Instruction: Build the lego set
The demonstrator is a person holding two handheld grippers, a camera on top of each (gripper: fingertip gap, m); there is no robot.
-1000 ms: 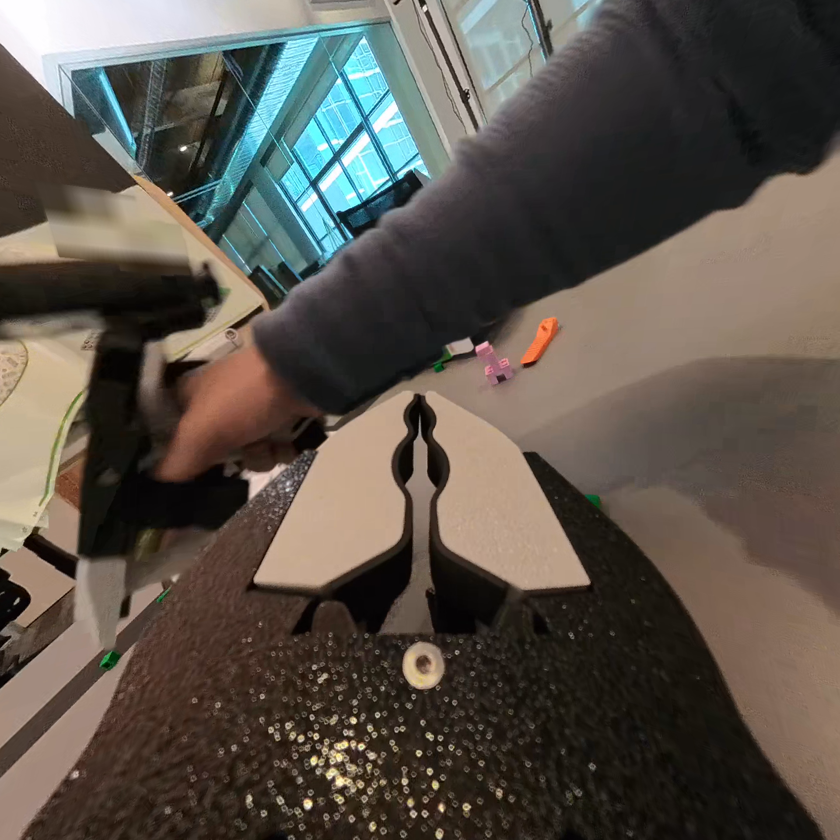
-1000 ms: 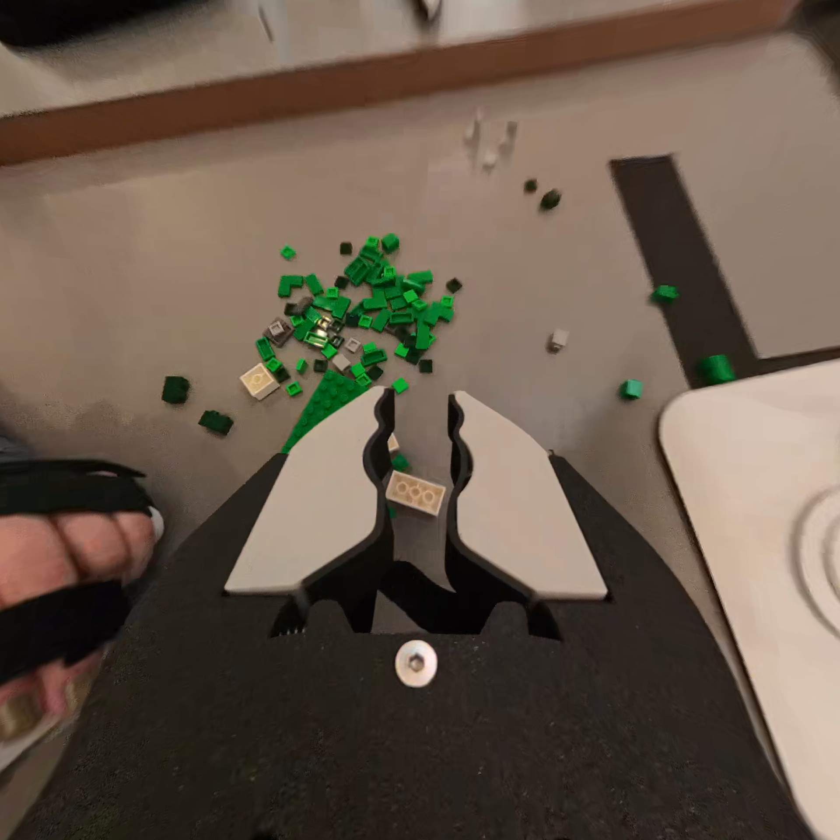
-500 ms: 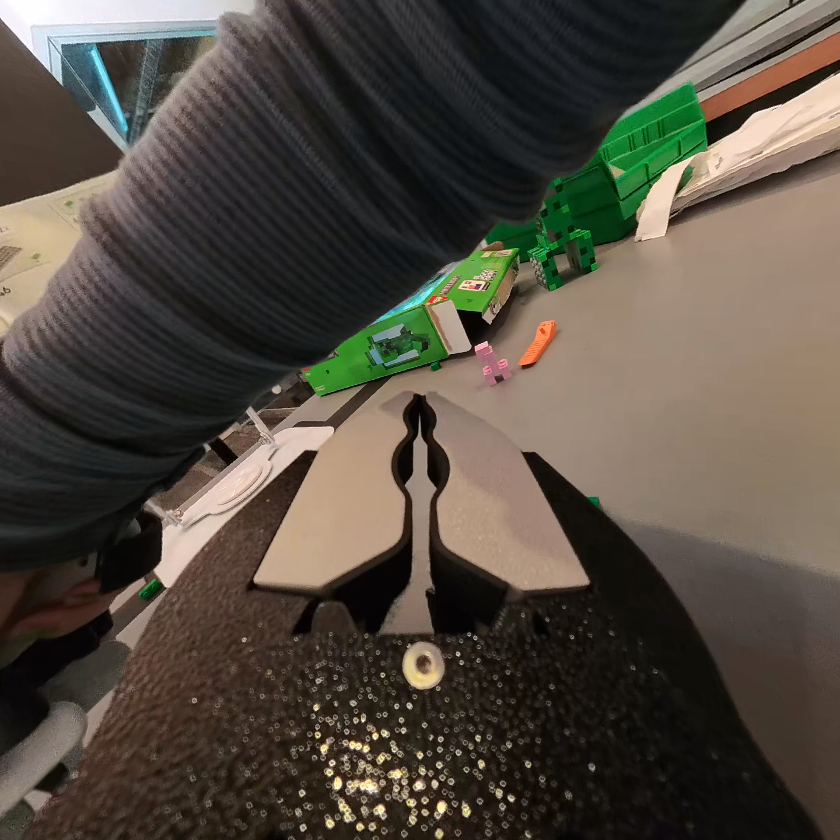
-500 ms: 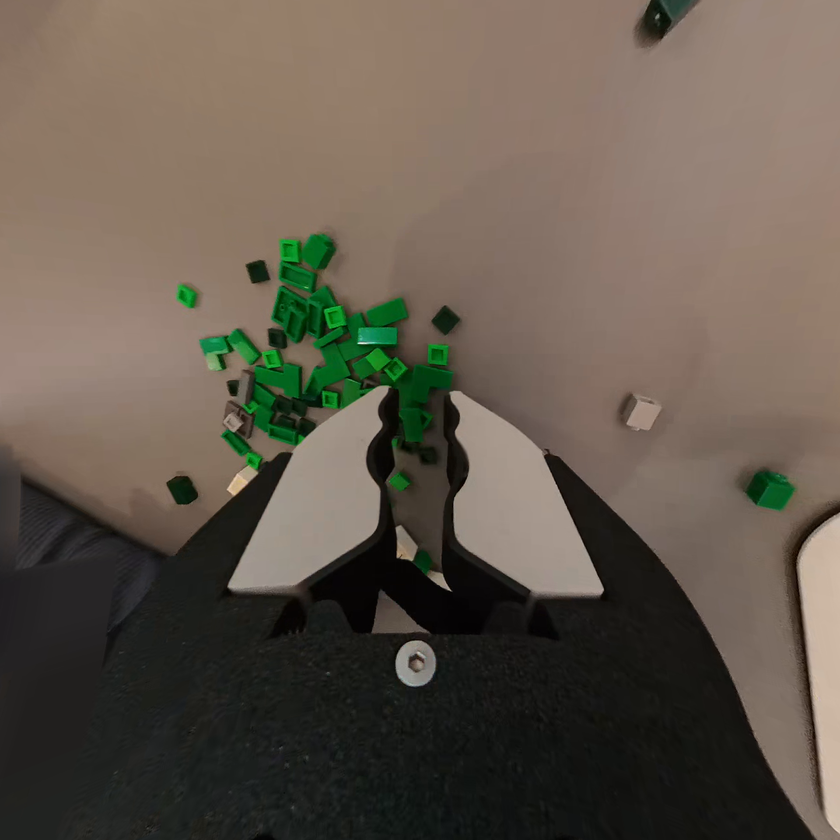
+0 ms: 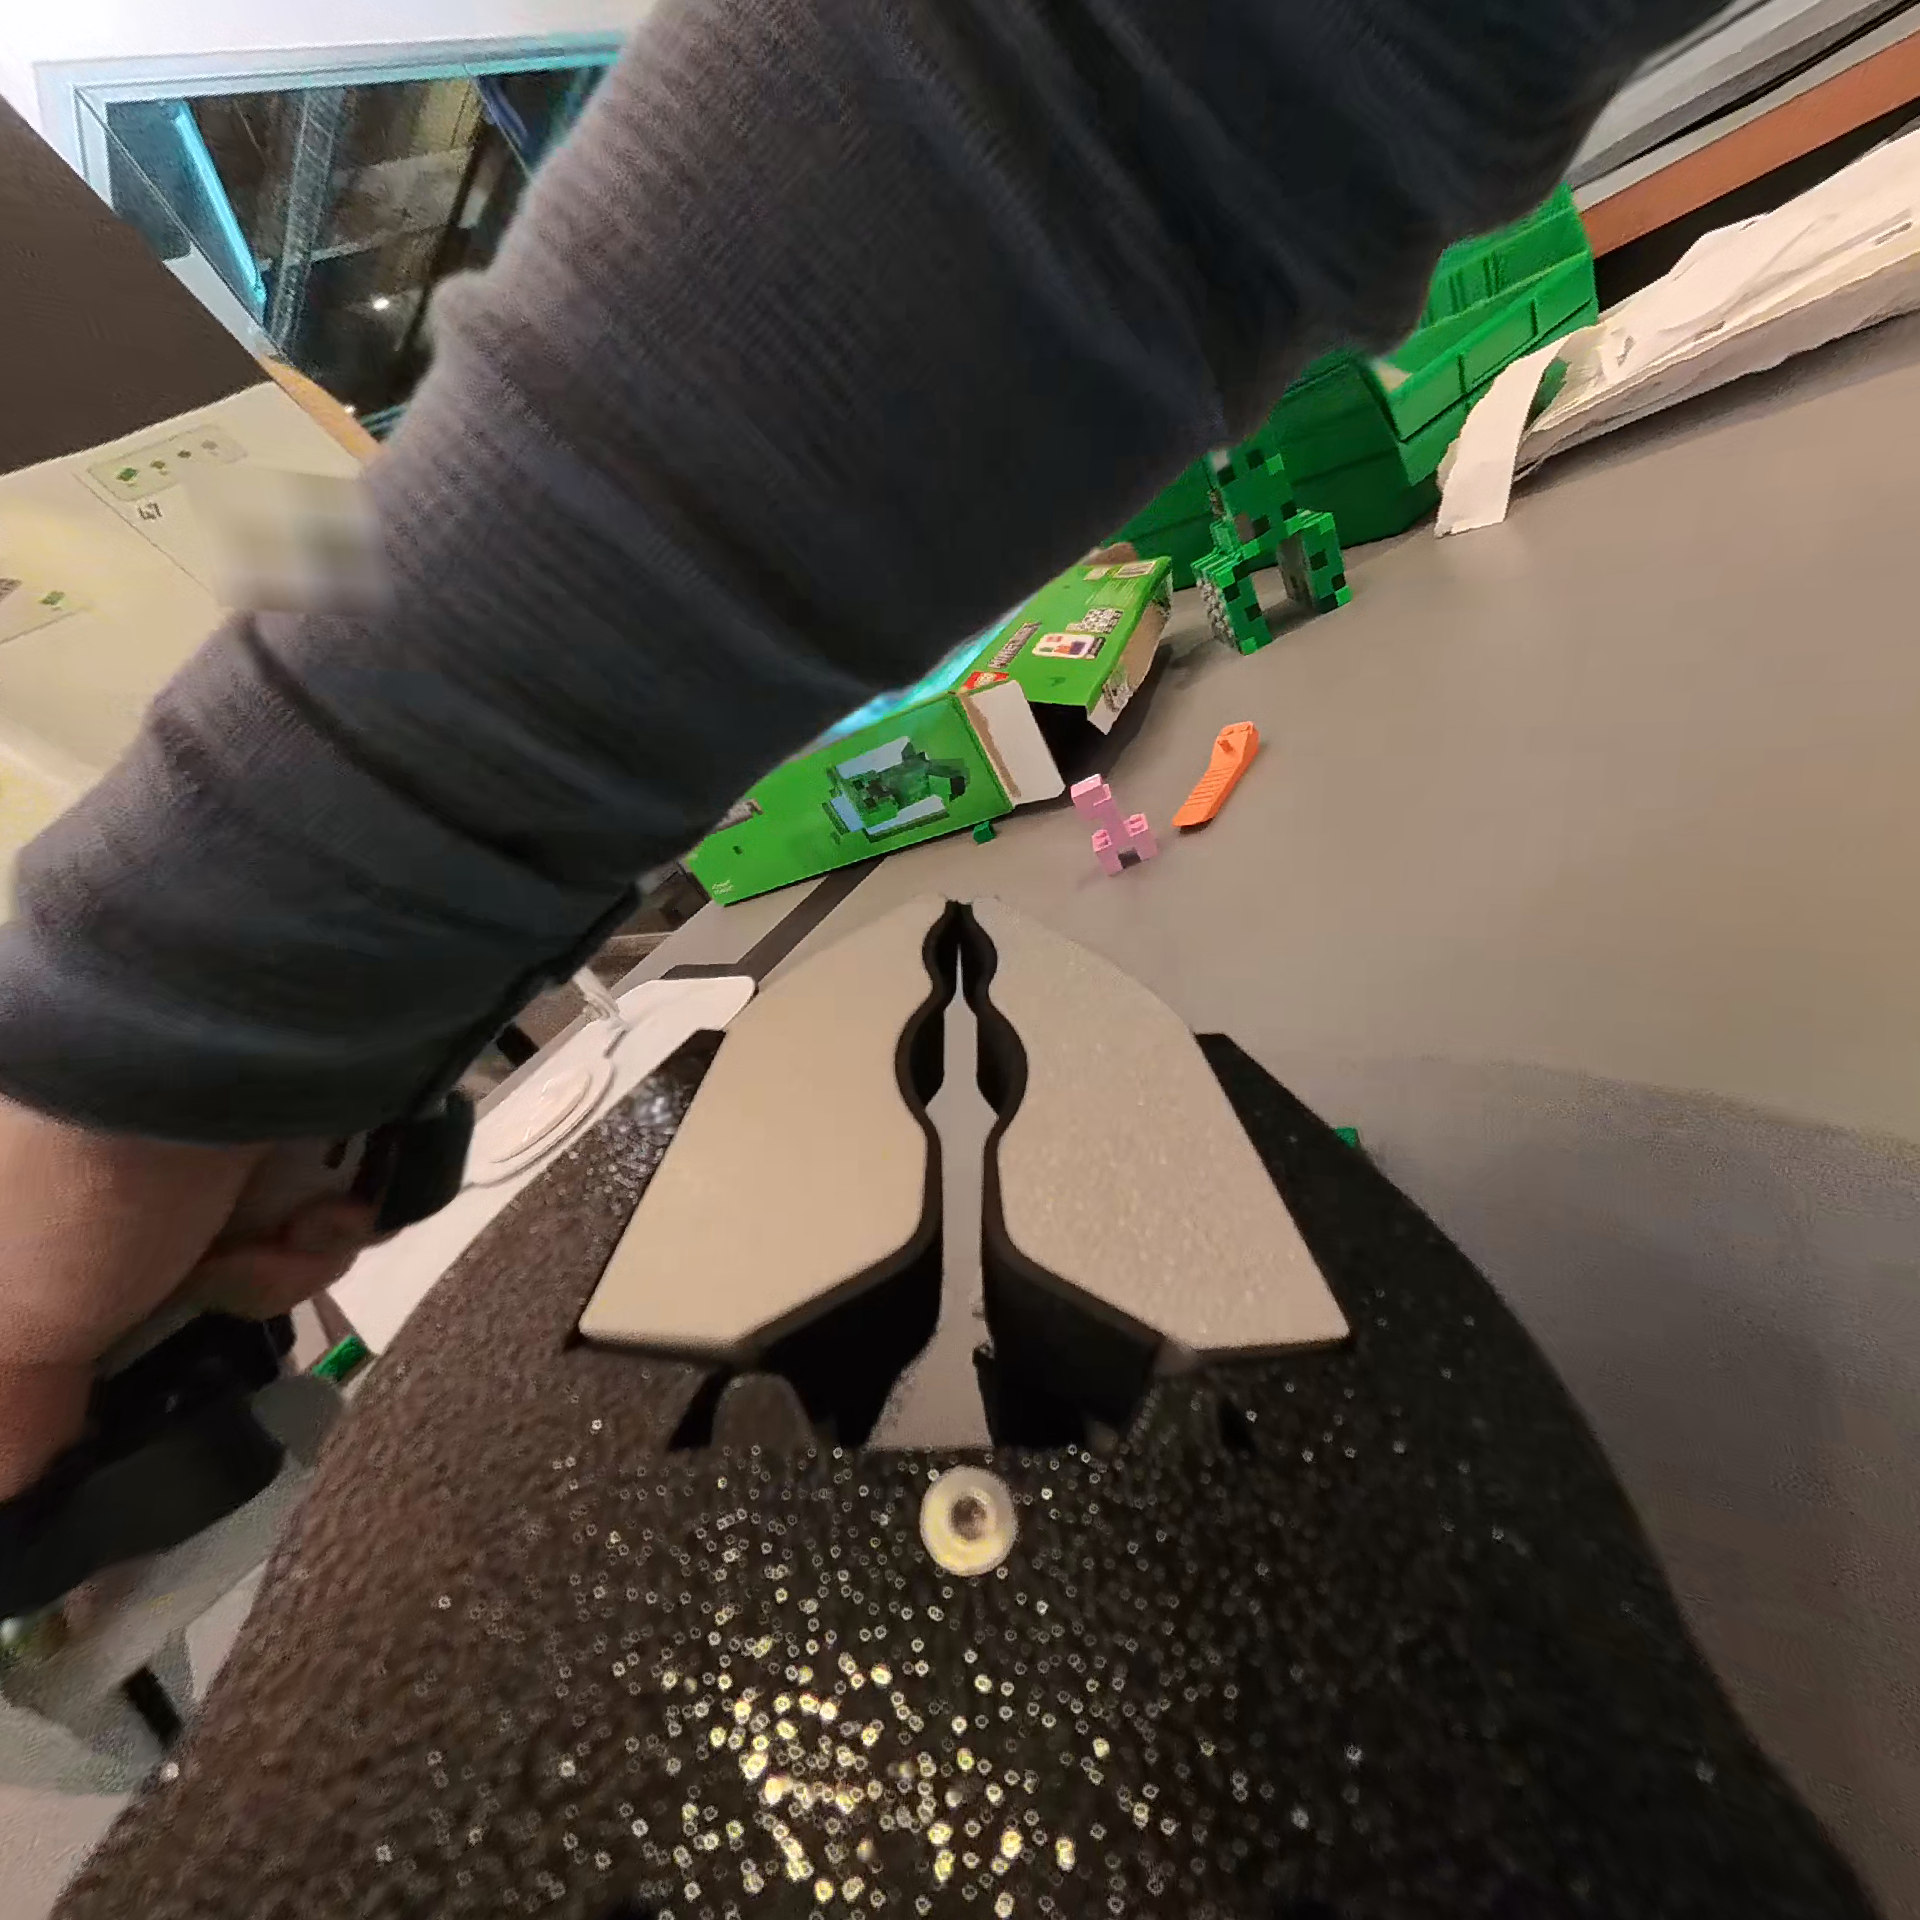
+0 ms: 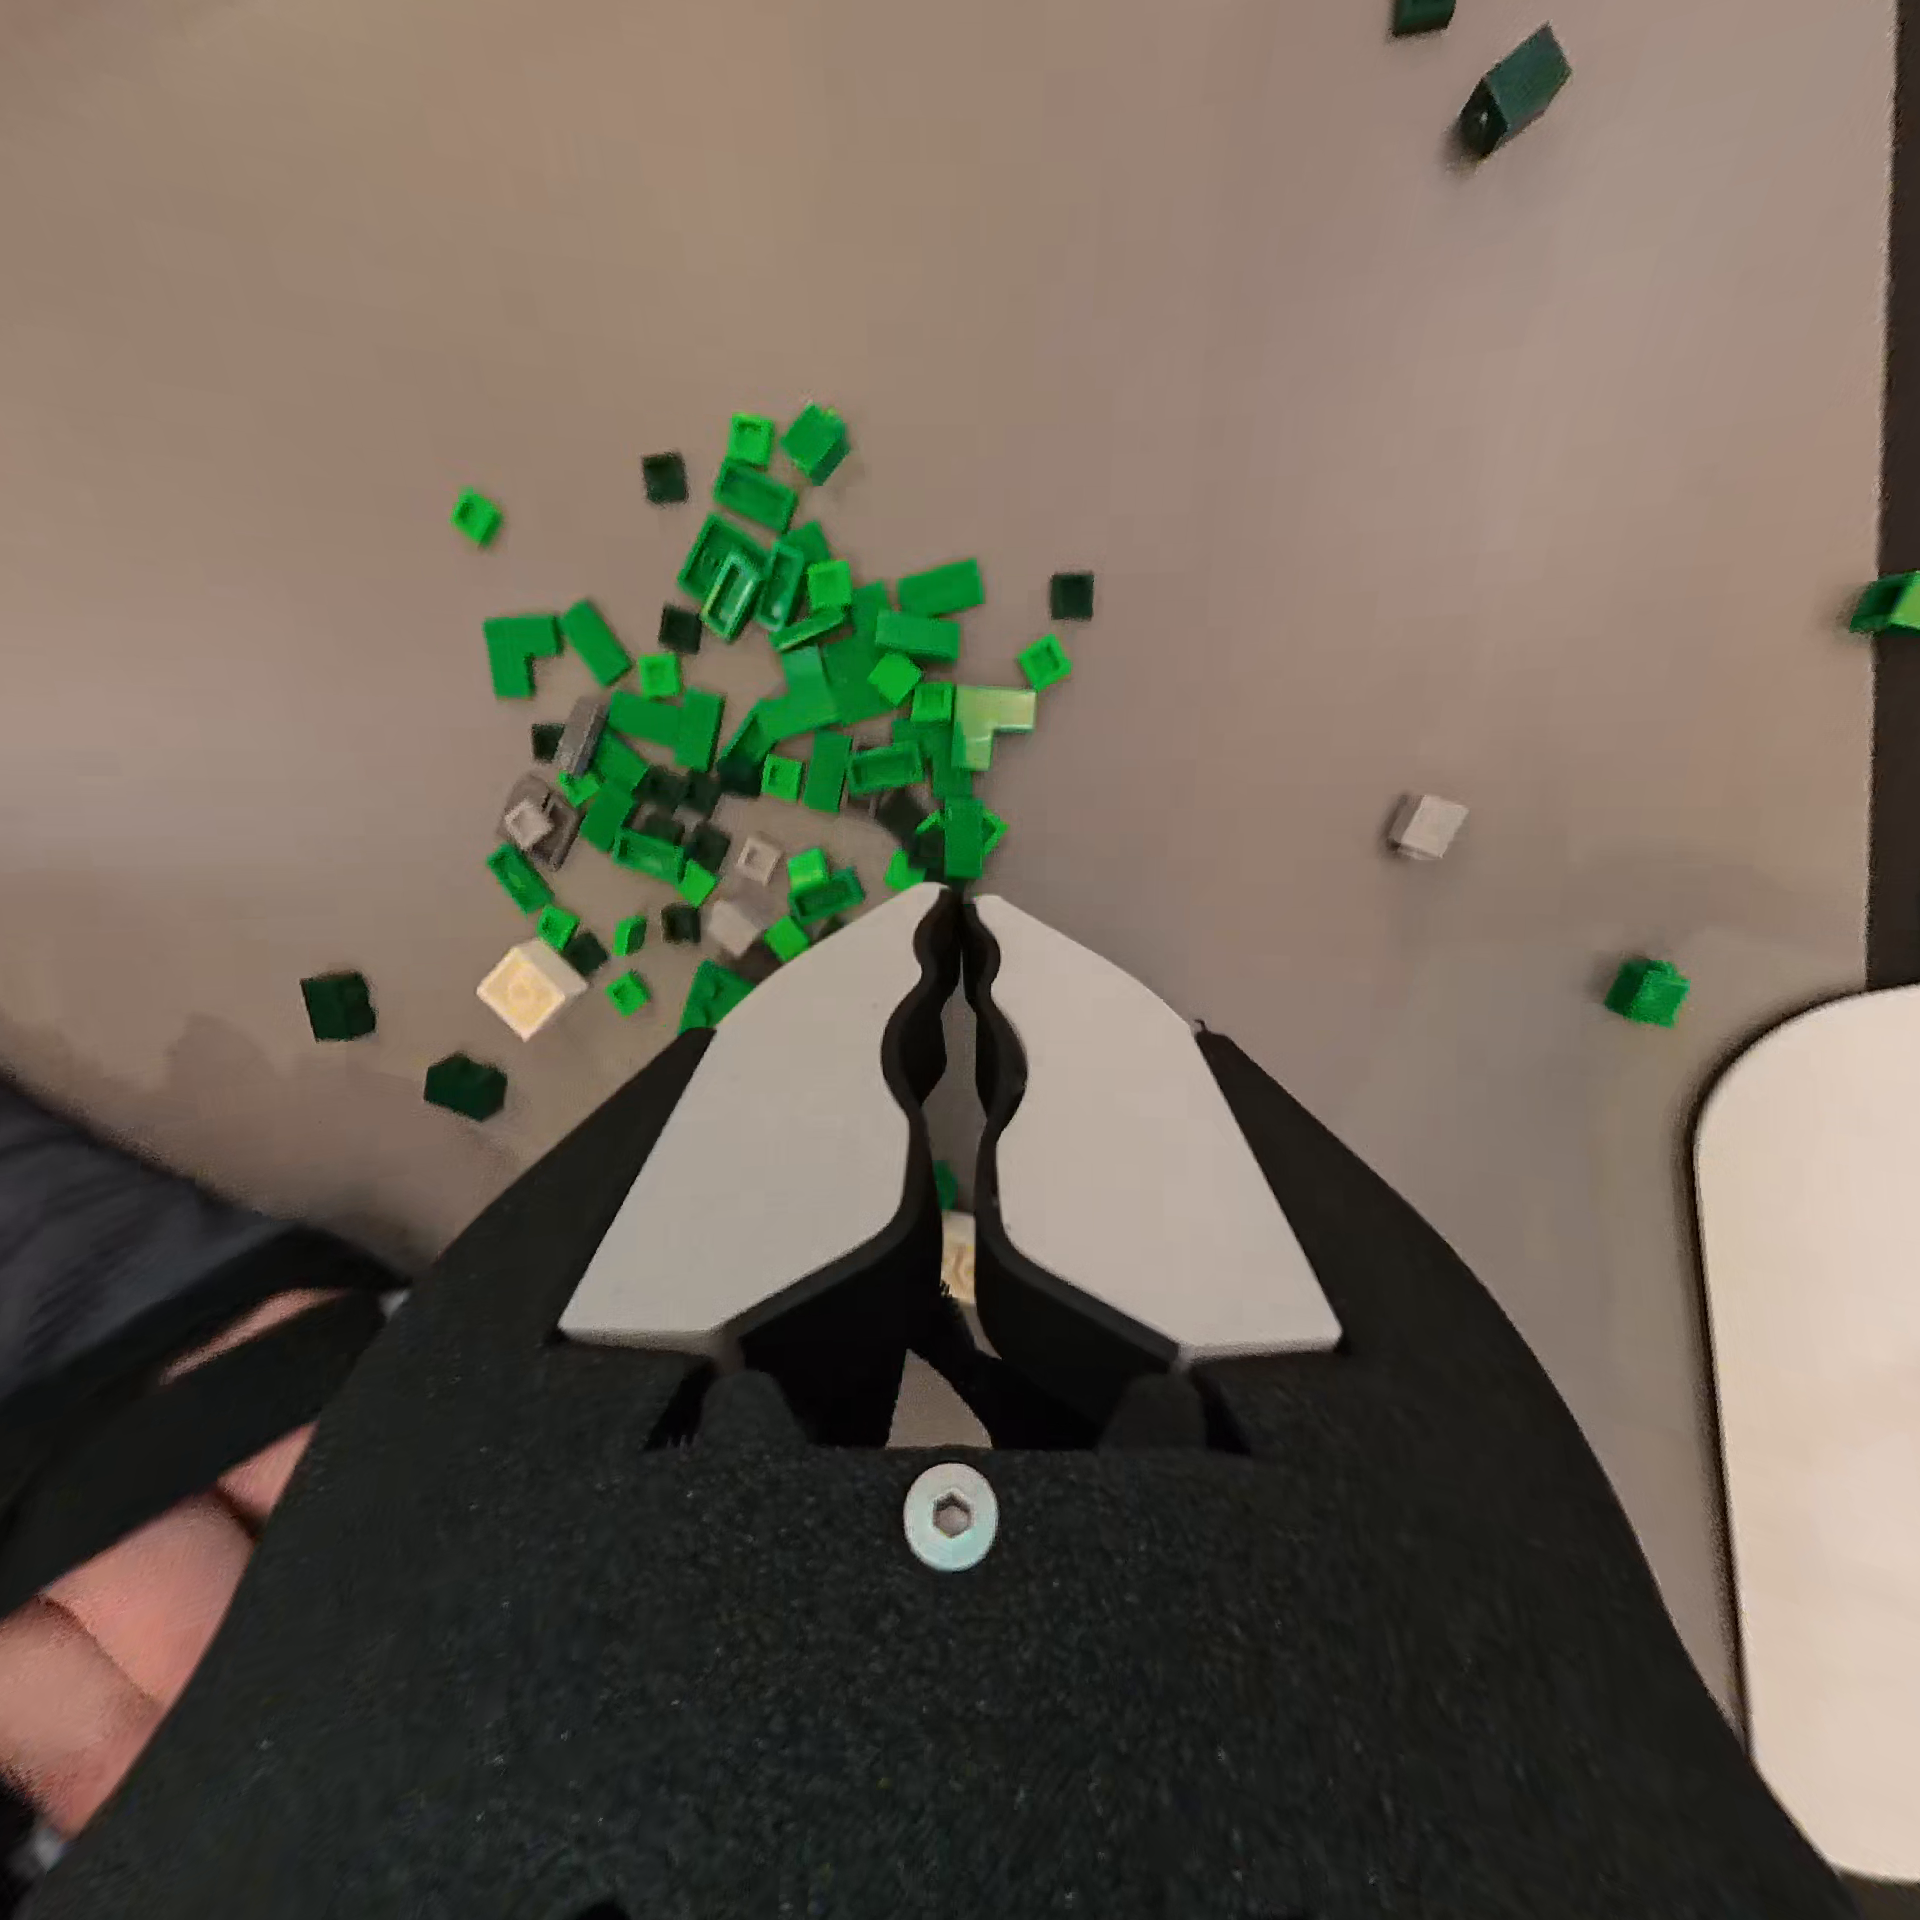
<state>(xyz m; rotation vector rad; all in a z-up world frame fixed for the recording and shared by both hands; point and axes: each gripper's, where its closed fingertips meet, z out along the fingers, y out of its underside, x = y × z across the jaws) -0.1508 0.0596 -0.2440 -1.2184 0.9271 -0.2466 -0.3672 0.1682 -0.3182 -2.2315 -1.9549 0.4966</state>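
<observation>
The grey counter point(image 6: 1351, 364) runs wide under both tools, and off past the left gripper point(image 5: 958, 920) the room opens to big glass panes with a dim hall behind them. A grey sleeve point(image 5: 727, 416) crosses above that gripper, reaching down to the side of it. Well ahead of its jaws lie a green box point(image 5: 914, 790) on its side, green bins point(image 5: 1475, 343) with white papers point(image 5: 1714, 301) beside them, and a half-built green figure point(image 5: 1273, 561); nearer the jaws sit a small pink piece point(image 5: 1117, 826) and an orange pry tool point(image 5: 1218, 774). Those jaws are closed tip to tip with nothing between them. The right gripper point(image 6: 956, 902) points down at a heap of green bricks point(image 6: 769, 717) just ahead of its tips, a tan brick point(image 6: 532, 987) lying off to one side and a grey one point(image 6: 1425, 826) to the other. Its jaws are pressed together too; a green brick point(image 6: 966, 836) touches the very tips, but I cannot tell whether it is pinched. If it is, the hold looks thin, and a quick lift could flick it away or drag its neighbours out of the heap. A white pad point(image 6: 1829, 1403) lies beside that gripper.
</observation>
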